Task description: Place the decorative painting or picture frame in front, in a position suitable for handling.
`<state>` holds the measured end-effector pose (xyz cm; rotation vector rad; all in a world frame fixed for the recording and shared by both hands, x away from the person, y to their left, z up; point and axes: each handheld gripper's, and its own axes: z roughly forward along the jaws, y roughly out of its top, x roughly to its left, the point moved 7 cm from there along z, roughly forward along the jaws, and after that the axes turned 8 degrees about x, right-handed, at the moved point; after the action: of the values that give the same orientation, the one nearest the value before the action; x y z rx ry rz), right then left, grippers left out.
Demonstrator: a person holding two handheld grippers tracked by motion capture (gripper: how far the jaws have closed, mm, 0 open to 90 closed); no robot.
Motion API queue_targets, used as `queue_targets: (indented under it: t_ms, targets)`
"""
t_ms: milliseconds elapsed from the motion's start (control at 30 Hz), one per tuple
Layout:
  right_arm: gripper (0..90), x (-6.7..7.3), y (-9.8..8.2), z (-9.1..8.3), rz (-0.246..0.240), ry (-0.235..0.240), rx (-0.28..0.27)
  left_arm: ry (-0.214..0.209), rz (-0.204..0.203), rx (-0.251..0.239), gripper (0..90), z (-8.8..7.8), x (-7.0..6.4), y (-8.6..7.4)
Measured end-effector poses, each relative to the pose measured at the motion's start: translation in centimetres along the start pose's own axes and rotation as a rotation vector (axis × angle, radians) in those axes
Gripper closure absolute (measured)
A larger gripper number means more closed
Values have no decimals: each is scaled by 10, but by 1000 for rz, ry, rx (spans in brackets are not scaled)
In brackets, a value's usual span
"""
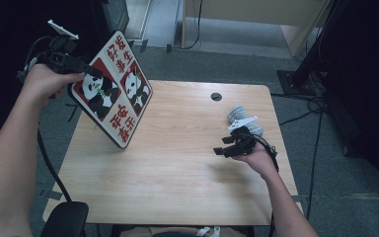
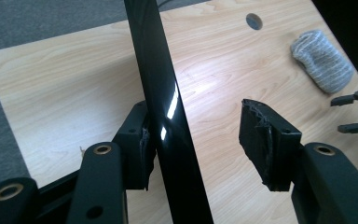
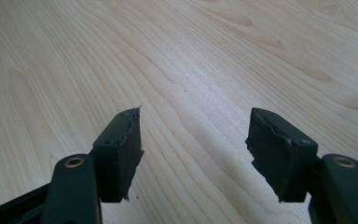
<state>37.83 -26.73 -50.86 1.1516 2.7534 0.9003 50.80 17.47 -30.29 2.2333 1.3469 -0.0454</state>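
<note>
left claw [image 1: 86, 74] is at the top left edge of the panda board [image 1: 112, 89], spread wide: one pad touches the edge, the other stands off it. the board sits tilted, bottom corner on the tabletop [image 1: 177, 168]. right of the board, the right claw [image 1: 223, 146] hangs released, grey sock [image 1: 242, 118] just behind it.

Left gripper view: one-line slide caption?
Black edge of the panda board stands between the left gripper jaws, touching one; grey cloth lies on the wooden table.
</note>
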Motion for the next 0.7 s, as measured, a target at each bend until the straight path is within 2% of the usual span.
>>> queue_targets:
  t_ms: [167,367,700]
  targets:
    - [351,0,1,1,-3,3,4,-14,-23,16,512,4,6,8]
    - [350,0,0,2,-1,6,9,4,-31,51,558,9,10,19]
    - [350,0,0,3,-6,10,15,2,-58,88,723,16,19,24]
